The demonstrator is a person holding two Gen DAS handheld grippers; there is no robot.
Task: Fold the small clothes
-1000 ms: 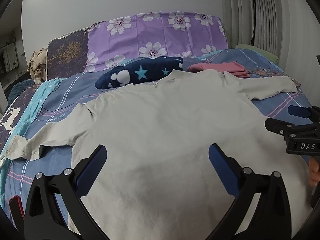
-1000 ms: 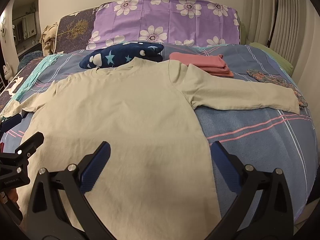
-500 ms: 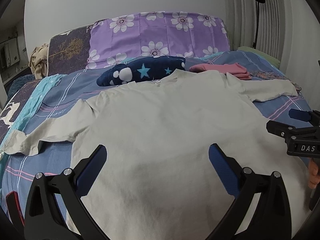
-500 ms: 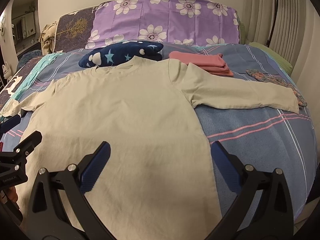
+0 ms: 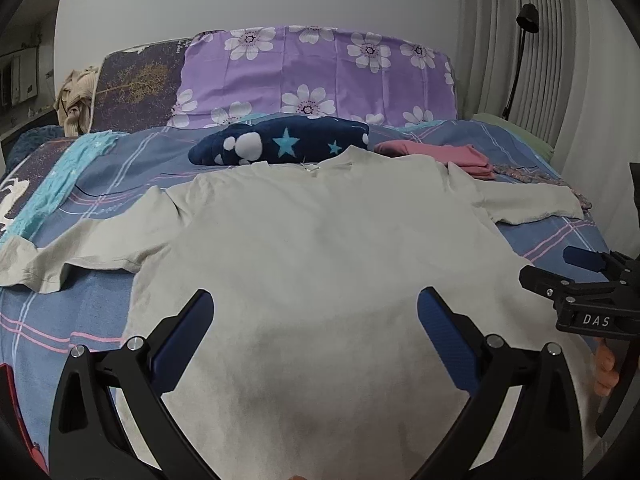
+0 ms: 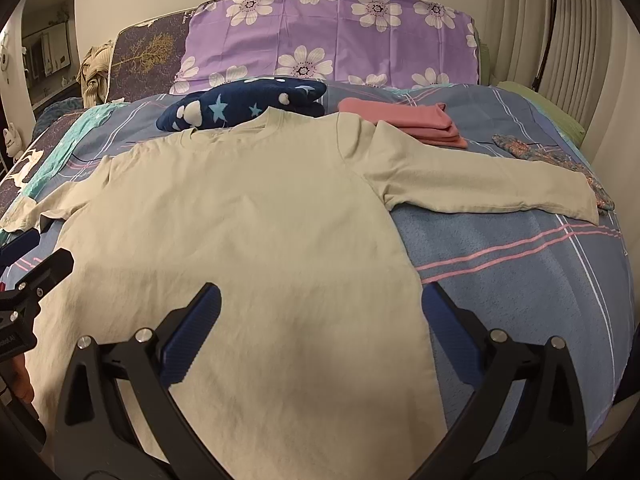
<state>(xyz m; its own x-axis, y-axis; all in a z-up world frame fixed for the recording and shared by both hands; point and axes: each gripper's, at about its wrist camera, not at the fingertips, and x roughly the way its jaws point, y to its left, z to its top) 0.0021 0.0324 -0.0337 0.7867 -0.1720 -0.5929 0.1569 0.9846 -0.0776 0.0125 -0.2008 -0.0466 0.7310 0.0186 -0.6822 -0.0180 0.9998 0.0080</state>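
A beige long-sleeved shirt point(image 5: 320, 264) point(image 6: 248, 216) lies flat on the bed, neck away from me and both sleeves spread out sideways. My left gripper point(image 5: 314, 320) hovers open over the shirt's lower middle, nothing between its blue-padded fingers. My right gripper point(image 6: 320, 316) is open above the shirt's lower right side edge, also holding nothing. Each gripper shows at the edge of the other's view: the right one point(image 5: 560, 268) at the right, the left one point(image 6: 36, 256) at the left. The shirt's hem is hidden under the gripper frames.
The blue plaid bedspread point(image 6: 520, 280) lies under the shirt. Behind the shirt's neck are a navy star-print garment point(image 5: 288, 144), a folded pink stack point(image 6: 404, 122) and a small floral cloth point(image 6: 548, 156). Purple flowered pillows point(image 5: 320, 76) line the headboard. A lamp point(image 5: 520, 56) stands at the right wall.
Both views have drifted slightly back and up, so the shirt sits a little lower and further off. Both grippers stayed open; the shirt has not moved.
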